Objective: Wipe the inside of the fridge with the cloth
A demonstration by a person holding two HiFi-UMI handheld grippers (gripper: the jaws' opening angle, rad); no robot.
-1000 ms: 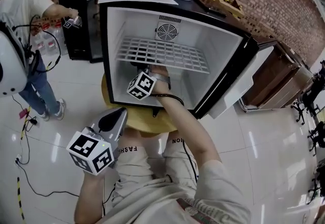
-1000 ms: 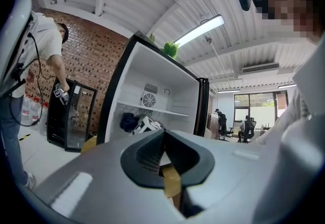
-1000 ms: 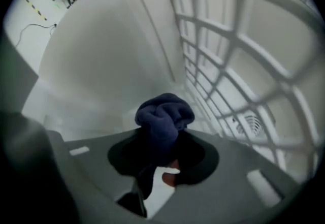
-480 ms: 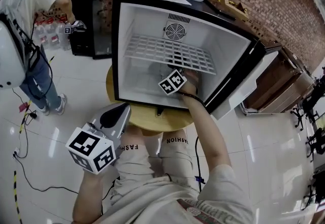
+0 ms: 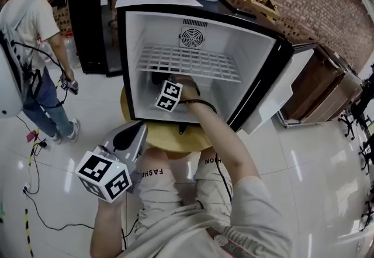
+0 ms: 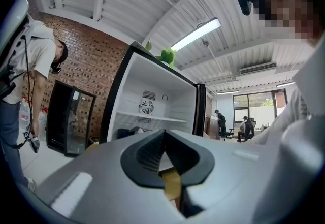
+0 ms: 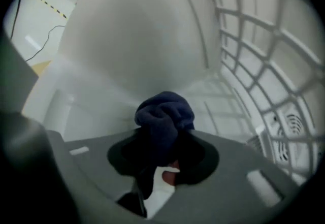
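Jaws of the right gripper [image 7: 165, 134] are clenched on a bunched dark blue cloth [image 7: 165, 114], which bulges out past their tips. Jaws of the left gripper [image 6: 163, 153] are pressed together with nothing between them.

Position, head view: right gripper [image 5: 165, 90] sits inside the small black-framed fridge with white lining [image 5: 126, 64], below the white wire shelf [image 5: 187, 62], left of centre in the lower compartment. Left gripper [image 5: 135, 134] hangs idle at lower left of the frame, outside the fridge and in front of the round wooden bench [image 5: 169, 138] that carries it.

Change: half a second ago the right gripper's marker cube was over toward the door side, at the right of the lower compartment. Now it is back left of centre, close to where it was a second ago. Grip on the cloth looks the same.

Reading: this looks like a side-to-side wiping stroke across the lower compartment, so the wipe is under way.

Right gripper view: cloth faces a plain white lining surface, shelf bars at the right of the frame. Contact between cloth and lining cannot be confirmed.

Judgement: space above the shelf and the back wall around the round fan vent [image 5: 191, 37] probably remain to do.
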